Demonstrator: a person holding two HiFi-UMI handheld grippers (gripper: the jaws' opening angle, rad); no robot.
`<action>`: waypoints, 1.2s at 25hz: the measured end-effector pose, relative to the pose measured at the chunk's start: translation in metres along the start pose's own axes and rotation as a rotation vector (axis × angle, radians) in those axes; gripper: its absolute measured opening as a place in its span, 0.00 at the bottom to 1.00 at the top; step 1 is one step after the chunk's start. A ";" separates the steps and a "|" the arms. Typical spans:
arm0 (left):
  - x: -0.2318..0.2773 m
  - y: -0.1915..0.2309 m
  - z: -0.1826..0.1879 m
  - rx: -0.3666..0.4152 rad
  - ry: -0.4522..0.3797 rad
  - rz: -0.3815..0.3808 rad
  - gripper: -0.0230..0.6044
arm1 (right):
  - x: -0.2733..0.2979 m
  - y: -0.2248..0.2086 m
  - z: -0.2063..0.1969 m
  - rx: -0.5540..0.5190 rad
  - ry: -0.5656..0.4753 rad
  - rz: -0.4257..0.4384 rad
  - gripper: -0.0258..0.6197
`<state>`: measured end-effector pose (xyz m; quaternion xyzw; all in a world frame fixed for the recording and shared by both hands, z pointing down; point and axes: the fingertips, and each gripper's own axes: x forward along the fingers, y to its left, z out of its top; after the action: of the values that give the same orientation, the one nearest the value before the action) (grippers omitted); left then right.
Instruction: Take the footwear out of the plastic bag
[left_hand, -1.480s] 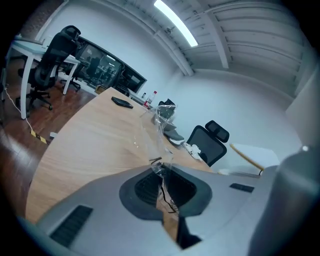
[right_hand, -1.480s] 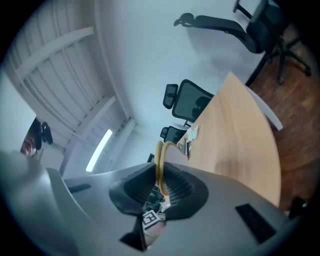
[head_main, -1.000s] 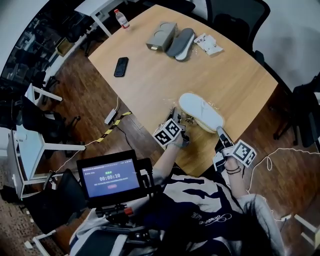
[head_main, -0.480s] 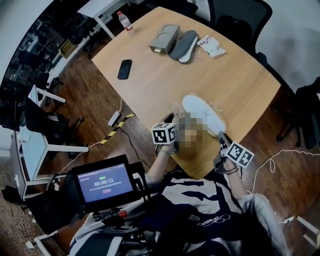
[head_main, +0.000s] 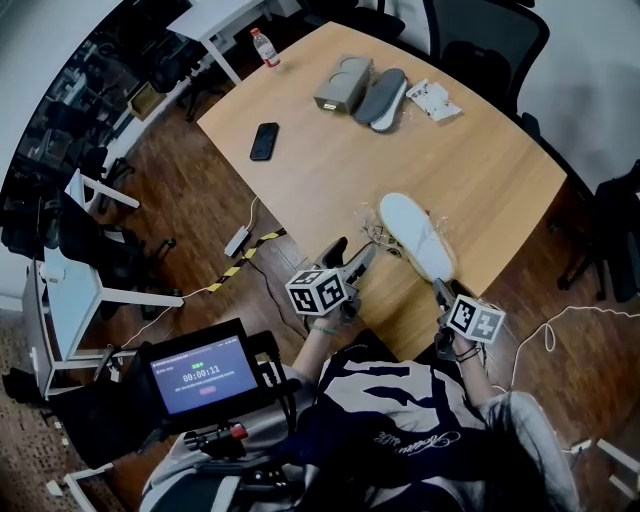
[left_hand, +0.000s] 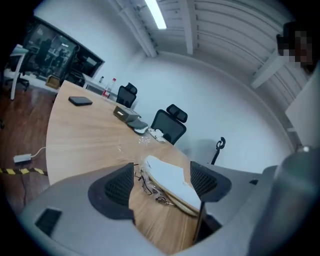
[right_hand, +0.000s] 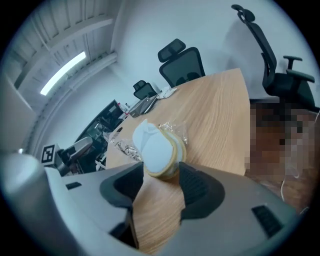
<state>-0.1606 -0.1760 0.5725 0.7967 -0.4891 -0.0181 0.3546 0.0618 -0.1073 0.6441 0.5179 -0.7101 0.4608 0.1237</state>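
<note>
Head view looks down on the person leaning at the near edge of the wooden table (head_main: 330, 150), both forearms stretched forward from the body and close together. The left gripper (head_main: 350, 258) is held low at the table's edge, angled up toward the toe end of a white shoe (head_main: 415, 235). Its jaws stand wide apart with nothing between the pads, and the shoe lies just ahead of them. The right hand (head_main: 458, 345) is raised a little further right, aiming the right gripper (head_main: 440, 292) at the shoe's heel. Those jaws are opening, with the heel end sitting between their tips. The shoe lies sole up on the table, and crumpled clear plastic bag (head_main: 375, 236) is bunched around its toe.
</note>
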 end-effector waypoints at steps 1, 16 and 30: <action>-0.004 -0.005 0.000 0.026 0.001 -0.013 0.61 | -0.004 -0.002 -0.005 -0.022 -0.008 -0.027 0.36; -0.062 -0.091 -0.019 0.053 -0.060 -0.321 0.07 | -0.091 0.093 -0.009 -0.050 -0.240 0.183 0.36; -0.128 -0.170 -0.077 0.018 -0.145 -0.252 0.04 | -0.176 0.099 -0.057 -0.178 -0.227 0.351 0.09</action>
<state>-0.0686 0.0137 0.4903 0.8515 -0.4095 -0.1157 0.3062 0.0366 0.0503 0.5085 0.4219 -0.8364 0.3498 0.0062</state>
